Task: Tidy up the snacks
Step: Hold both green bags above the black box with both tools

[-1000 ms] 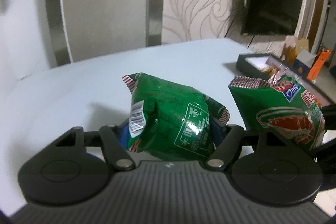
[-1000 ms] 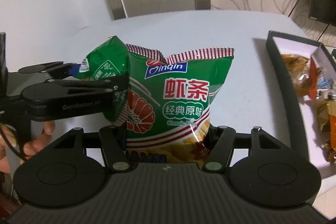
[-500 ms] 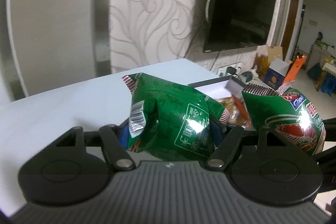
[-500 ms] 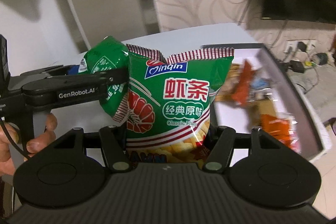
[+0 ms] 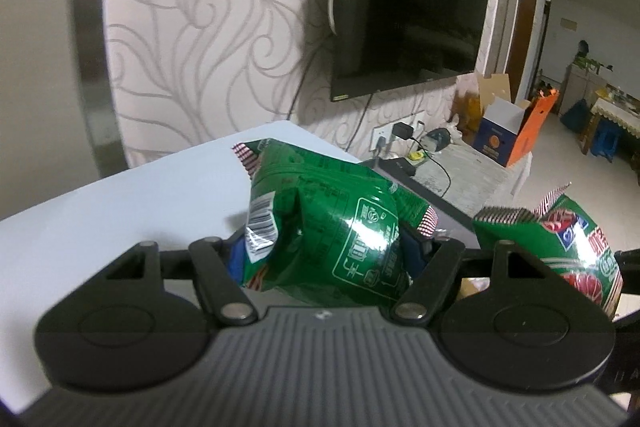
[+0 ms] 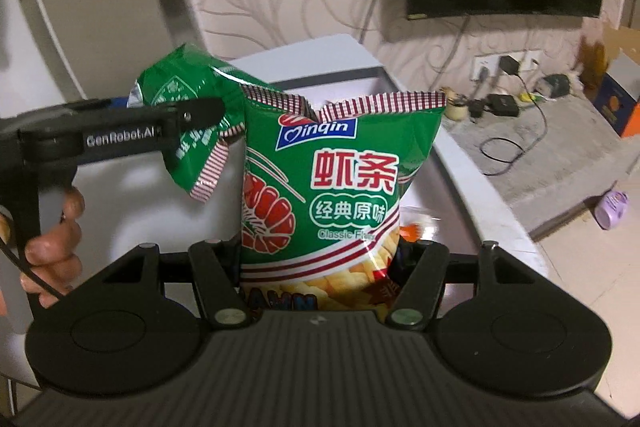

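A green snack bag (image 5: 332,227), barcode side toward the camera, is pinched in my left gripper (image 5: 326,255). My right gripper (image 6: 320,259) is shut on a second green prawn-stick bag (image 6: 332,187), held upright with its printed front showing. Both bags hang side by side in the air above the white table (image 5: 120,219). The left gripper (image 6: 192,115) and its bag (image 6: 180,91) sit just left of the right bag, over the dark-rimmed snack box (image 6: 328,77). An orange packet (image 6: 412,229) peeks out from the box behind the right bag. The fingertips are hidden by the bags.
A person's hand (image 6: 52,239) grips the left handle. Beyond the table edge are a wall-mounted TV (image 5: 412,11), chargers and cables (image 6: 504,99) on a low ledge, cardboard boxes (image 5: 504,135) and a purple slipper (image 6: 610,209) on the floor.
Both grippers have carried their bags to the right across the table, from its open part to above the snack box. The views have swung toward the TV wall. Both grips are unchanged.
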The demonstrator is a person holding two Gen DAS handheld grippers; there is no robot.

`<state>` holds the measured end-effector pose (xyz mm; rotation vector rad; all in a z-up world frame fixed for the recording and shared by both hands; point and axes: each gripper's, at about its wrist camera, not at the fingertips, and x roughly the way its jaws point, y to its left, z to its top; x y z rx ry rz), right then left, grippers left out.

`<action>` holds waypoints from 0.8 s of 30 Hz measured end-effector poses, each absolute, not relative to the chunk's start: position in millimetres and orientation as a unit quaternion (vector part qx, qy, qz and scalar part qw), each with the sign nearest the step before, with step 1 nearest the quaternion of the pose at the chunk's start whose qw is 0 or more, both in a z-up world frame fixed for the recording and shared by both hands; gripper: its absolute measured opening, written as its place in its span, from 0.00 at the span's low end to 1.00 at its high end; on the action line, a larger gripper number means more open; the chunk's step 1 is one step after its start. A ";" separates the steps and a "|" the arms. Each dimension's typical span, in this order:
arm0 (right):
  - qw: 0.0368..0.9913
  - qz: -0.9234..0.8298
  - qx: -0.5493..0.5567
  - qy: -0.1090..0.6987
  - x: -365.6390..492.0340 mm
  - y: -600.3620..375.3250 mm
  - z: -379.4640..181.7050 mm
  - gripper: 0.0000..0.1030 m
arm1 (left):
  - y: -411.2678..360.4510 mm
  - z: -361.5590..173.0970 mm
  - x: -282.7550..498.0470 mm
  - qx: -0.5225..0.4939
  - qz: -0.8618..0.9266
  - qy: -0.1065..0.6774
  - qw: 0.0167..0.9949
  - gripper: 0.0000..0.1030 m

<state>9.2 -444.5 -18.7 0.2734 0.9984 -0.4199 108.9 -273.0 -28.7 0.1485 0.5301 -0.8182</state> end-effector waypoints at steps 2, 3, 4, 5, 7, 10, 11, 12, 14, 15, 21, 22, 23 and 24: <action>0.844 -0.205 0.129 0.478 4.2 -455.9 -22.1 0.65 | -284.7 -32.4 111.1 0.074 -0.394 0.257 0.879 0.71; 0.843 -0.206 0.130 0.480 0.2 -460.2 -23.4 0.65 | -290.0 -34.3 111.4 0.075 -0.395 0.259 0.878 0.71; 0.841 -0.207 0.130 0.483 -0.9 -465.0 -25.7 0.65 | -295.5 -36.4 112.2 0.076 -0.395 0.261 0.877 0.71; 0.840 -0.206 0.131 0.485 -2.0 -469.3 -27.6 0.65 | -298.9 -37.7 112.7 0.076 -0.396 0.262 0.877 0.71; 0.838 -0.205 0.131 0.489 -0.4 -475.3 -31.0 0.65 | -305.6 -41.9 113.3 0.076 -0.398 0.264 0.875 0.71; 0.837 -0.198 0.128 0.494 1.7 -478.7 -34.5 0.65 | -313.3 -47.3 116.2 0.076 -0.397 0.267 0.875 0.72; 0.837 -0.196 0.127 0.495 3.3 -479.7 -35.8 0.65 | -315.8 -49.2 117.7 0.077 -0.396 0.268 0.875 0.72; 0.837 -0.193 0.126 0.497 4.9 -480.1 -36.9 0.65 | -318.2 -51.8 119.2 0.080 -0.394 0.269 0.875 0.72; 0.837 -0.184 0.123 0.499 8.4 -480.3 -38.8 0.66 | -321.3 -53.8 122.3 0.080 -0.393 0.270 0.875 0.72; 0.837 -0.181 0.121 0.501 10.2 -478.9 -38.8 0.66 | -322.3 -54.1 122.4 0.079 -0.392 0.269 0.876 0.72; 0.834 -0.175 0.119 0.510 16.3 -484.7 -45.5 0.66 | -329.4 -52.4 133.3 0.072 -0.383 0.270 0.881 0.72; 0.833 -0.175 0.120 0.511 15.9 -485.6 -46.2 0.66 | -330.0 -52.1 134.8 0.070 -0.382 0.272 0.881 0.72; 0.833 -0.174 0.120 0.511 14.1 -485.3 -46.0 0.66 | -330.7 -52.0 136.3 0.069 -0.380 0.272 0.881 0.72; 0.832 -0.174 0.121 0.512 12.7 -484.1 -46.1 0.66 | -332.4 -51.9 137.3 0.070 -0.380 0.273 0.881 0.72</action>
